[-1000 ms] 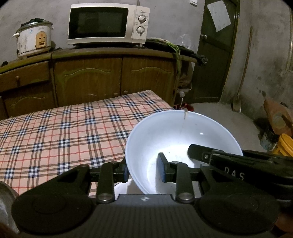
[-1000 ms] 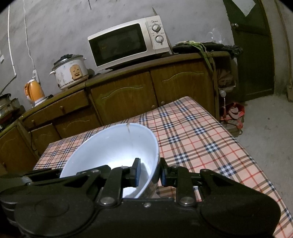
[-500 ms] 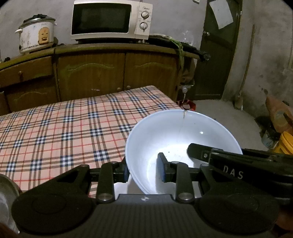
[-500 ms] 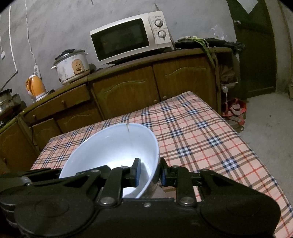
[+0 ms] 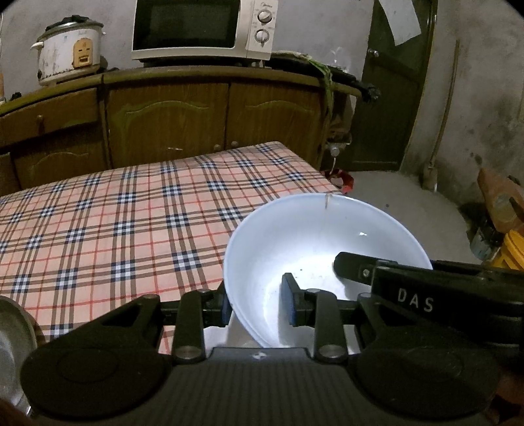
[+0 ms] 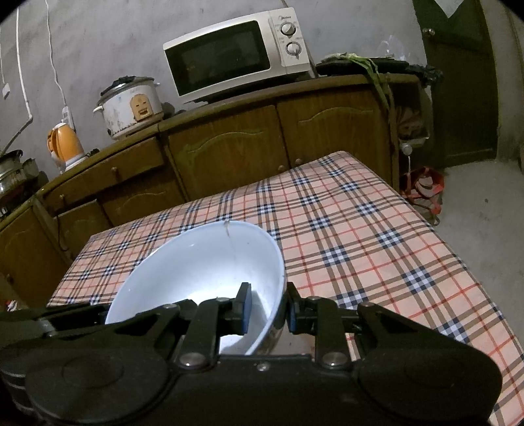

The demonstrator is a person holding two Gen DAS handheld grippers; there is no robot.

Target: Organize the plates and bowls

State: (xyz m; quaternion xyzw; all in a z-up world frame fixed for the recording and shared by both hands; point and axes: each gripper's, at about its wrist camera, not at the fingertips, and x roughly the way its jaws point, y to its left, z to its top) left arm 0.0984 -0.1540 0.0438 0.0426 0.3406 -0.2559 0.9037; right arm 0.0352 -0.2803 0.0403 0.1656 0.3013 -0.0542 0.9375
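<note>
A white bowl (image 5: 314, 242) hangs tilted over the near right part of the checked tablecloth (image 5: 114, 229), held from two sides. My left gripper (image 5: 257, 306) is shut on its near left rim, one pad inside and one outside. In the right wrist view the same bowl (image 6: 196, 268) fills the lower left, and my right gripper (image 6: 267, 309) is shut on its right rim. The right gripper's finger (image 5: 357, 267) also reaches into the bowl in the left wrist view. A brown drip mark runs down from the far rim.
A metal dish (image 5: 13, 334) lies at the table's near left edge. Behind the table stands a wooden cupboard (image 5: 170, 118) with a microwave (image 5: 203, 29), a rice cooker (image 5: 68, 52) and an orange kettle (image 6: 64, 145). Right of the table are floor, clutter and a door (image 5: 393, 82).
</note>
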